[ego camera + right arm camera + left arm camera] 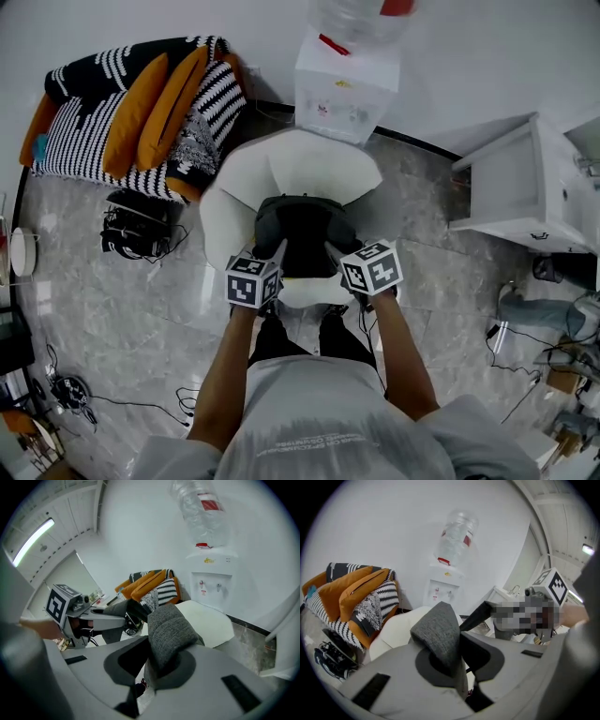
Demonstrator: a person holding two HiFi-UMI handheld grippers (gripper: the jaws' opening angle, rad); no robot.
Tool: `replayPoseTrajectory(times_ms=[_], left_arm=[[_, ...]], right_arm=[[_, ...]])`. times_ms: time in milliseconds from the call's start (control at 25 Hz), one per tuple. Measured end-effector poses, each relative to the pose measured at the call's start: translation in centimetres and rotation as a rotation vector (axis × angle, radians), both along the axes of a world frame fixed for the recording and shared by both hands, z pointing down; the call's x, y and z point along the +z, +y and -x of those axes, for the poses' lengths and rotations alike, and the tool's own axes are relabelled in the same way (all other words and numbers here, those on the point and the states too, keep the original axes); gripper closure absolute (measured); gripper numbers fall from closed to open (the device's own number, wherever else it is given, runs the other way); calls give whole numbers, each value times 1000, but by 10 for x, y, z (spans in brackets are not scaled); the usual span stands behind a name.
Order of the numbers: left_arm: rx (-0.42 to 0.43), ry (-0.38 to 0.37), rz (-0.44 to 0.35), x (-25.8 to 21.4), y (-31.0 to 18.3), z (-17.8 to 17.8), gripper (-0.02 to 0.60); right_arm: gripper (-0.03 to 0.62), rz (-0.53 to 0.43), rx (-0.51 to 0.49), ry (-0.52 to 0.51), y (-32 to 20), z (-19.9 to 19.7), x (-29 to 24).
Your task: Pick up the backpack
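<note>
Above the chair's (234, 192) front edge, left gripper (454, 659) and right gripper (152, 665) each pinch a grey strap (438, 630). I must lift both evenly; the backpack (305, 234) seems seated.

1. backpack (305, 234): 1.
2. Grippers: 2, left gripper (279, 249) and right gripper (330, 251).
3. White chair (323, 164): 1.
4. Water dispenser (345, 84): 1, carrying 1 bottle (361, 17).
5. Orange cushions (136, 117): 2.
6. White cabinet (511, 187): 1.

Head view looks down on backpack (305, 234); gripper views share dispenser (443, 590).
</note>
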State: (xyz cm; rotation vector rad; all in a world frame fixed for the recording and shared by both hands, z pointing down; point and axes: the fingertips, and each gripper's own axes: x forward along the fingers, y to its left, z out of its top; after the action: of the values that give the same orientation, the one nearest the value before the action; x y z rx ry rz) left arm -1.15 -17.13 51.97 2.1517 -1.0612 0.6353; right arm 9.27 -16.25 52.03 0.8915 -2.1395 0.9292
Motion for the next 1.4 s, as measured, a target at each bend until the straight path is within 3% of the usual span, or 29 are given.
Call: replayPoseTrajectory(times_ms=[440,1040,1400], left_arm=[[66,-4,-56,-45,0,-4,537],[61,26,-285,-150,-18,-10,535],[32,44,-394,-196,-38,-4,534]], right_arm=[[557,-85,-34,-36,-3,-5,-50],[557,-344,4,-57,-22,-8,-148],[557,-431,-3,-68,-42,-6,-189]])
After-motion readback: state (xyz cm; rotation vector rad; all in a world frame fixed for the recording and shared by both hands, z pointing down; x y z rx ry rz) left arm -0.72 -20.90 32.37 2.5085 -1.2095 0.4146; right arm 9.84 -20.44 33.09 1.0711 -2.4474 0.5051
